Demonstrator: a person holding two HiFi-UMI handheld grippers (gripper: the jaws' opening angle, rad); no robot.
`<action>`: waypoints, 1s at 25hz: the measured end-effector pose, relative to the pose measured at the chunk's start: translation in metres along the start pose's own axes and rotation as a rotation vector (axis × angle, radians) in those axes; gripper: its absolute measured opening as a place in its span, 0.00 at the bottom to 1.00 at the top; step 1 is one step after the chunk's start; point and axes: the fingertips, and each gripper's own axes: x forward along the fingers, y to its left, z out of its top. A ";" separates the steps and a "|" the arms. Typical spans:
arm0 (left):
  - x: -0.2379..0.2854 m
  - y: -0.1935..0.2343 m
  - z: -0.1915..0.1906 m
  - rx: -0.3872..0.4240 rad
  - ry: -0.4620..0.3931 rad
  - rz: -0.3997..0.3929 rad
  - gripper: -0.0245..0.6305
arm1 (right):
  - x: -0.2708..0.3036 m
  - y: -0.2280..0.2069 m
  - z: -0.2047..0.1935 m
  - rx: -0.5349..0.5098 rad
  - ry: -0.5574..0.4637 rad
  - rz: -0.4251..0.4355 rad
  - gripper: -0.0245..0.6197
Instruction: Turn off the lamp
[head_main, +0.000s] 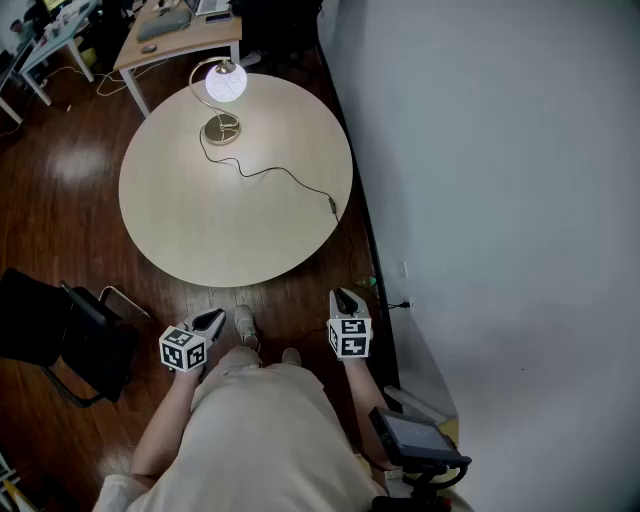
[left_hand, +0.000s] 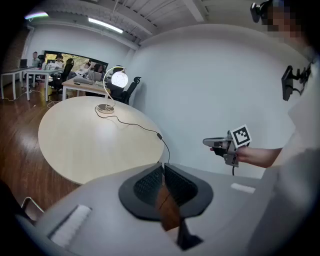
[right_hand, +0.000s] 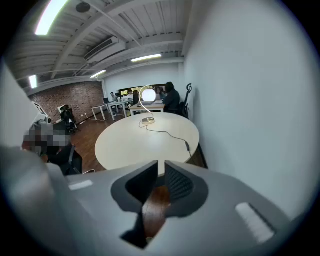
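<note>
The lamp (head_main: 226, 82) is lit: a glowing white globe on a curved brass stem with a round base (head_main: 221, 129). It stands at the far side of the round pale table (head_main: 180, 220). Its black cord (head_main: 280, 172) runs across the top to an inline switch (head_main: 332, 206) near the right edge. The lamp (left_hand: 119, 79) and switch (left_hand: 159, 135) also show in the left gripper view, and the lamp (right_hand: 148, 94) in the right gripper view. My left gripper (head_main: 215, 320) (left_hand: 163, 165) is shut and empty. My right gripper (head_main: 345, 298) (right_hand: 161, 162) has a narrow gap, nothing in it. Both hang before the table's near edge.
A black chair (head_main: 70, 340) stands at the left near the table. A wooden desk (head_main: 175, 35) with people seated around it is behind the lamp. The white wall (head_main: 500, 200) runs close along the table's right side. A tablet on a mount (head_main: 420, 440) sits by my right hip.
</note>
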 end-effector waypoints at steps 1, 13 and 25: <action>-0.002 0.008 0.006 0.002 0.000 -0.004 0.05 | 0.005 0.004 0.006 0.001 -0.004 -0.004 0.10; 0.004 0.071 0.053 0.018 -0.007 -0.060 0.05 | 0.040 0.024 0.051 0.030 -0.016 -0.058 0.10; 0.021 0.093 0.080 0.037 -0.043 -0.117 0.04 | 0.055 0.023 0.089 -0.004 -0.035 -0.109 0.11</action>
